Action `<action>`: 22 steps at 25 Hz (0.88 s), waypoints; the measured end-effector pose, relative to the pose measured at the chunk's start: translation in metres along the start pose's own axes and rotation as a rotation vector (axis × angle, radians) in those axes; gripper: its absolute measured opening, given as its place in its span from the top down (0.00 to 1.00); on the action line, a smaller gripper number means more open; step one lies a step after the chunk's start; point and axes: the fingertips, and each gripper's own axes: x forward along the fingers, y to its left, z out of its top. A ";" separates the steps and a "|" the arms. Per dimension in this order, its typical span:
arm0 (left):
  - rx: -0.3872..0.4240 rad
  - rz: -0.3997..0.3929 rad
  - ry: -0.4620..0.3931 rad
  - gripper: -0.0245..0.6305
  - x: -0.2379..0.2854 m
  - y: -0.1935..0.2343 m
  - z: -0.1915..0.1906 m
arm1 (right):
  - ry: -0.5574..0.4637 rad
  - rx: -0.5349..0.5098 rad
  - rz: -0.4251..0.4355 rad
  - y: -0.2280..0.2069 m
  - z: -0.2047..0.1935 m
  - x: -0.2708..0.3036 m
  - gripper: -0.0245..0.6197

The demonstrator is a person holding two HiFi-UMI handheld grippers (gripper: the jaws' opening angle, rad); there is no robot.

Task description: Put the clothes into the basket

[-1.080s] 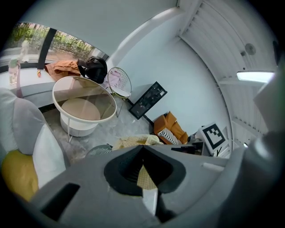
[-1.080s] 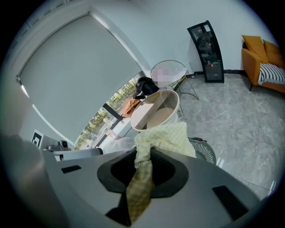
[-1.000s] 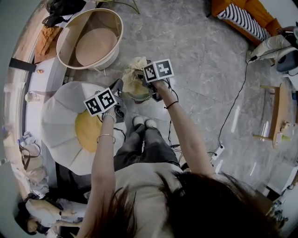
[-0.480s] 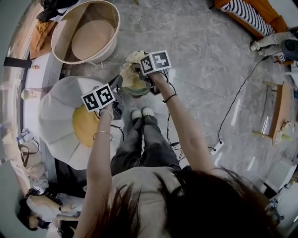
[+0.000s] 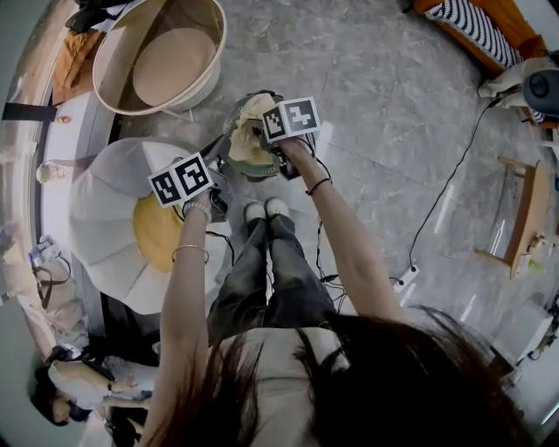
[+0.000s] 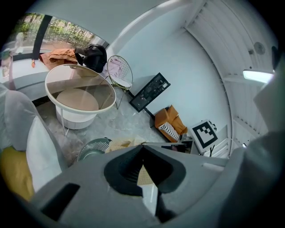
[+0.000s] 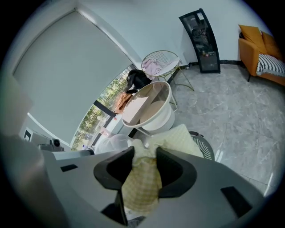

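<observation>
My right claw (image 7: 144,153) has its jaws partly apart, and they have just been opening. Between them is one cloth (image 7: 141,189), pale yellow with a fine check. It fills the gap and touches both pads, so the claw has it in a light hold. From the jaws the cloth goes forward and lies piled in the mouth of the basket (image 6: 91,150), higher than its rim.

My left claw (image 6: 142,150) has its jaws together at the tips, and nothing is between them. In the head view it hangs just beside the basket, on the left side, over the edge of the white chair (image 5: 100,223). I cannot tell if it touches anything.

I count two claws, one cloth and one basket. The basket is round, of dark green wire, and it stands on the grey stone floor (image 5: 384,105), just in front of my two shoes (image 5: 266,208).

On the white chair lies one yellow cushion (image 5: 157,234). Behind the basket stands one large round cream tub (image 5: 179,103), near it but apart. At the far right corner of the floor there is one orange sofa (image 5: 515,30) with one striped pillow (image 5: 476,22) on it, well apart from the basket
</observation>
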 end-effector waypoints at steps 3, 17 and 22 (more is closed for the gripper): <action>-0.014 0.009 0.011 0.95 0.004 0.006 -0.004 | 0.016 -0.007 -0.016 -0.005 0.001 0.010 0.74; -0.043 0.008 0.017 0.95 0.014 0.015 -0.008 | -0.023 0.017 -0.001 -0.013 -0.003 0.018 0.74; -0.033 -0.027 -0.012 0.95 0.008 0.004 -0.005 | -0.115 0.027 0.007 -0.002 0.003 -0.007 0.77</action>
